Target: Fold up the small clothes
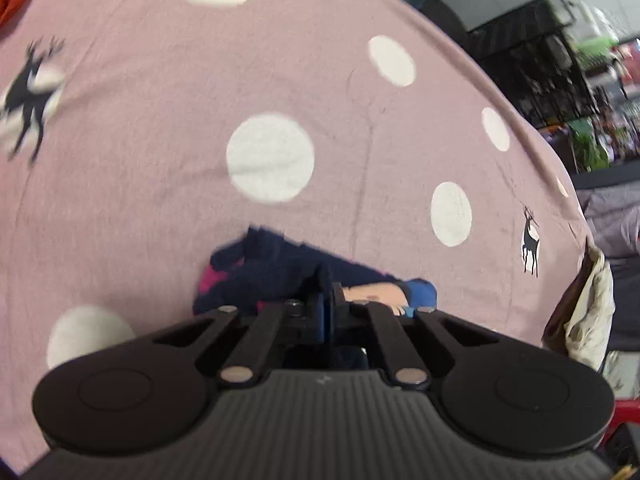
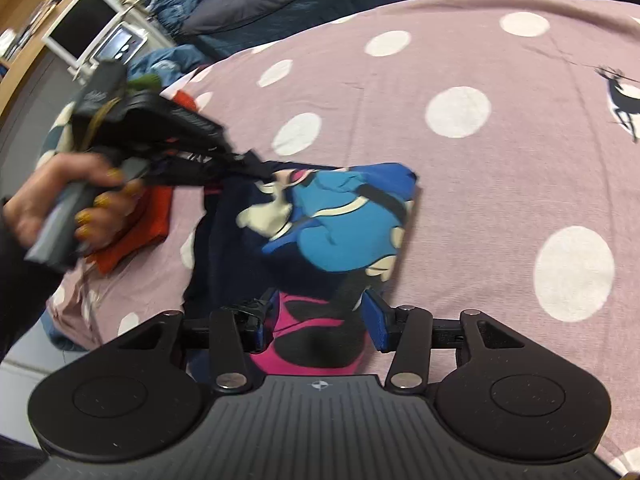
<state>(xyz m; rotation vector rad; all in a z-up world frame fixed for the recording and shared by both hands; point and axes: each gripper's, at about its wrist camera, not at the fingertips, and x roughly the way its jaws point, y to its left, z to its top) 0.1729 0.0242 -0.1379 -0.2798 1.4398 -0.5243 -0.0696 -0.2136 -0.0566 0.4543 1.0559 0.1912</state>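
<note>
Currently, a small navy garment with a blue-and-cream cartoon print and a magenta patch lay on a bed covered by a mauve sheet with white dots and dark deer motifs. In the right wrist view the garment sat in the middle of the bed, partly folded; its far edge was lifted off the sheet.

Left gripper: its 2 fingers were pressed together, with navy fabric pinched between them. From the right wrist view the same gripper came in from the left side and held the garment's far left corner raised. A hand with yellow-painted nails grasped its grey handle.

Right gripper: its 2 fingers stood wide apart, 1 on each side of the magenta patch at the garment's near edge. The blue pads held nothing between them; contact with the cloth could not be judged.

A folded red-orange cloth lay on the sheet near the bed's left edge, just beside the garment and partly behind the hand. Beyond the far edge were rumpled blue bedding and a white-framed dark screen on a wooden shelf. Motion blur softened the left gripper and hand.
</note>
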